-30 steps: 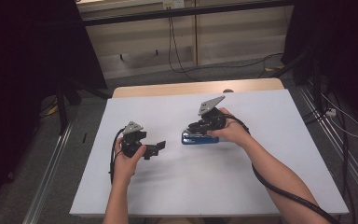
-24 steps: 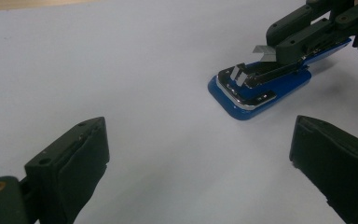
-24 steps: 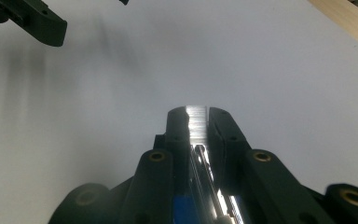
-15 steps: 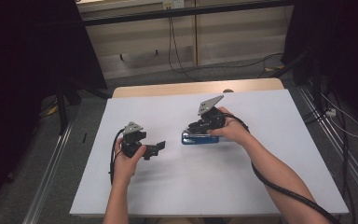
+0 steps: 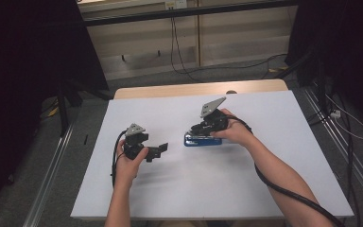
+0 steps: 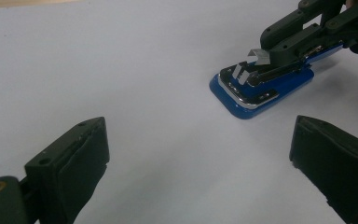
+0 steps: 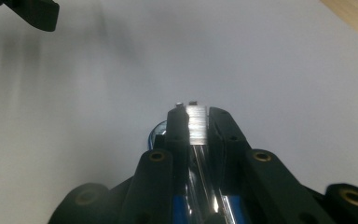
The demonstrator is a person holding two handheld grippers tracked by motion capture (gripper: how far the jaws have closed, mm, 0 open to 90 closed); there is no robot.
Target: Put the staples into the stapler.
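A blue stapler with a chrome top lies flat near the middle of the white table. My right gripper comes in from the right and is shut on the stapler's shiny metal upper arm. The left gripper view shows the stapler with those black jaws on its top, the right gripper reaching in from the upper right. My left gripper rests on the table to the stapler's left, apart from it. Its jaws stand wide open with bare table between them. One of its jaws shows far off as the left gripper.
The white board lies on a wooden table whose far edge shows beyond it. Metal rails run along both sides on the floor. Cables lie on the floor behind, and black curtains stand at both sides.
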